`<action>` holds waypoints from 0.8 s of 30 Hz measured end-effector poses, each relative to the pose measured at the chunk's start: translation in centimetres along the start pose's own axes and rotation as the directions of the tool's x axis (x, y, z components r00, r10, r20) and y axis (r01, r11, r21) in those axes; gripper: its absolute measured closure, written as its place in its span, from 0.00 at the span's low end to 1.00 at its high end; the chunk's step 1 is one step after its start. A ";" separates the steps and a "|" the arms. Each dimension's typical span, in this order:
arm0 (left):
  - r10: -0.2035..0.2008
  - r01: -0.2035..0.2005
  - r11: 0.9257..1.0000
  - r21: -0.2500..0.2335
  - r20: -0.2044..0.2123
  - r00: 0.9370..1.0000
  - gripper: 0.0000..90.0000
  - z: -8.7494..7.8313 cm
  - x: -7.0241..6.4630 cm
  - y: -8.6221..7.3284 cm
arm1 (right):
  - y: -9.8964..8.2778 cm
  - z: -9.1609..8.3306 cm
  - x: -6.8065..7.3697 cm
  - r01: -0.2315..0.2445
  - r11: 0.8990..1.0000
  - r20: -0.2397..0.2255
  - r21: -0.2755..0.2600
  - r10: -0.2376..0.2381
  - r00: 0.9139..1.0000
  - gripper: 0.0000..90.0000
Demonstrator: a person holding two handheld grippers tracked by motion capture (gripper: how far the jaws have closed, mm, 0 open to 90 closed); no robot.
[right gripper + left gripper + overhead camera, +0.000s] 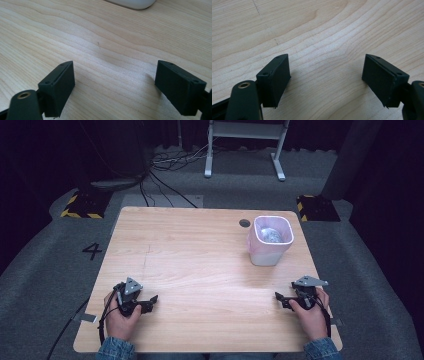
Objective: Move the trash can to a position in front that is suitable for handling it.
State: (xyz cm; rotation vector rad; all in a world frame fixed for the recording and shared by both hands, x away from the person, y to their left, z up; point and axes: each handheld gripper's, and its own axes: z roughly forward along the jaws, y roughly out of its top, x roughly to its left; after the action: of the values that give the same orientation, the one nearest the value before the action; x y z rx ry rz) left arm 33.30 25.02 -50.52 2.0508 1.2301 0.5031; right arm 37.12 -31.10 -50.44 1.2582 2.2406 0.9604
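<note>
My left gripper [152,301] rests low over the wooden table [200,270] near its front left, held by a hand. In the left gripper view its jaws stand wide apart, open [325,80], with bare wood between them. My right gripper [278,299] sits near the front right, also held by a hand. Its jaws are spread wide, open [115,86], over bare wood. A white-pink bin [270,240] stands at the back right of the table with something crumpled and silvery [270,235] inside; its base edge [132,3] shows at the top of the right gripper view.
A small round hole [244,223] is in the tabletop left of the bin. Beyond the table lie cables [170,162], a white frame's legs [245,150] and yellow-black striped blocks [80,205]. A "4" [92,251] is marked on the grey floor at the left.
</note>
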 end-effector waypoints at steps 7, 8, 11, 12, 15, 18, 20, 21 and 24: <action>-0.001 0.001 1.000 0.000 0.000 1.000 0.24 0.0 0.0 0.0 | 0.2 -0.7 0.0 -0.010 0.999 0.003 -0.036 0.010 1.000 0.24; -0.001 0.001 1.000 -0.001 -0.001 1.000 0.24 0.0 0.0 0.0 | 0.3 -0.9 0.0 -0.012 0.999 -0.012 -0.050 0.012 1.000 0.25; -0.001 0.001 1.000 -0.001 0.000 1.000 0.24 0.0 0.0 0.0 | 1.0 -1.6 0.1 0.001 0.998 -0.023 -0.063 -0.002 1.000 0.26; -0.001 0.001 1.000 0.000 -0.001 1.000 0.24 0.0 0.0 0.0 | 1.2 -1.8 0.1 0.003 0.998 -0.032 -0.063 -0.005 0.999 0.26; 0.001 -0.001 1.000 0.000 0.000 1.000 0.24 0.0 0.0 0.0 | 2.0 -2.4 0.2 0.018 0.997 -0.051 -0.073 -0.021 0.998 0.26; 0.001 -0.001 1.000 0.000 0.000 1.000 0.24 0.0 0.0 0.0 | 3.0 -3.1 0.4 -0.004 0.994 -0.067 -0.112 -0.004 0.998 0.25; 0.001 -0.001 1.000 0.000 0.001 1.000 0.24 0.0 0.0 0.0 | 3.7 -3.6 0.4 -0.017 0.992 -0.082 -0.126 0.007 0.997 0.24; 0.002 -0.002 1.000 0.000 0.000 1.000 0.24 0.0 0.0 0.0 | 4.0 -3.8 0.4 -0.017 0.991 -0.084 -0.130 0.006 0.996 0.24; 0.003 -0.003 1.000 0.001 -0.001 1.000 0.24 0.0 0.0 0.0 | 5.2 -4.3 0.3 -0.002 0.991 -0.083 -0.132 -0.009 0.997 0.23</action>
State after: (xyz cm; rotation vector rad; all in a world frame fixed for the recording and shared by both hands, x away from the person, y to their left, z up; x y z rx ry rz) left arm 33.31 25.03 -50.51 2.0536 1.2281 0.5045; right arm 37.27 -30.53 -43.72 1.1753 2.1995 1.1594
